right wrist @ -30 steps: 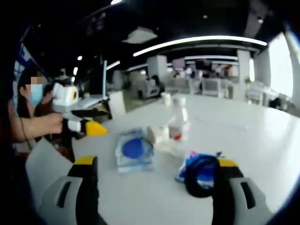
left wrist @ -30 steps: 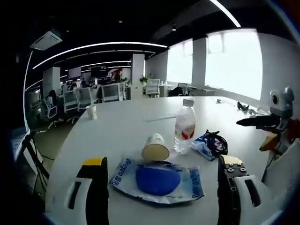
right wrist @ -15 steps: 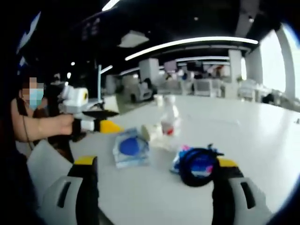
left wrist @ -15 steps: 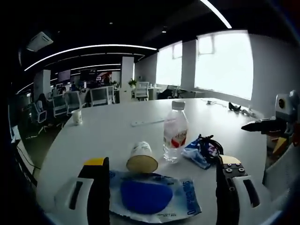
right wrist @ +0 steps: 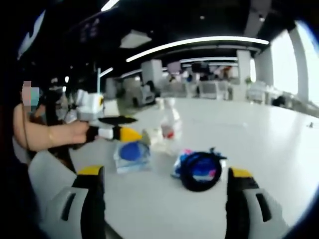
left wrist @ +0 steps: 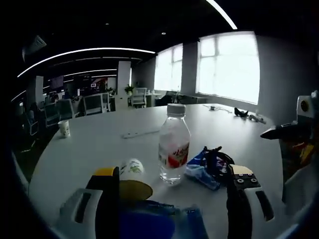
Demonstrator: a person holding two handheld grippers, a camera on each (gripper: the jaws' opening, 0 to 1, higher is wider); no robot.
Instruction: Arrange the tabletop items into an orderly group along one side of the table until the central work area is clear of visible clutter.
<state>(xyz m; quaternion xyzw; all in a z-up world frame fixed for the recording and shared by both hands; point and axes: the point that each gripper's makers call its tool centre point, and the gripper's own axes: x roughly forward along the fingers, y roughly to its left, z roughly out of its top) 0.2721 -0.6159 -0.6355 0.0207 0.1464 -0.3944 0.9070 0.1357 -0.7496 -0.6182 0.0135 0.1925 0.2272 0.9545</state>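
Left gripper [left wrist: 169, 199] sits low at the bottom of its view, fingers apart with nothing clamped. Between them, at the bottom edge, lies the blue pouch [left wrist: 159, 223]. A tipped-over cup [left wrist: 132, 180] lies just past it at lower centre, and the bottle [left wrist: 173, 145] stands upright beside the cup. Right of the bottle, a blue wrapper [left wrist: 199, 167] touches a black cable coil [left wrist: 218, 162]. Another cup [left wrist: 64, 128] stands far off at the left of the white tabletop [left wrist: 99, 144].

In the right gripper view, the right gripper [right wrist: 164, 199] also has its fingers spread and empty, with the coil [right wrist: 199, 171] on the tabletop just ahead, near centre. A hand [right wrist: 75, 134] at the left holds the left gripper [right wrist: 122, 130] over the pouch [right wrist: 131, 154].
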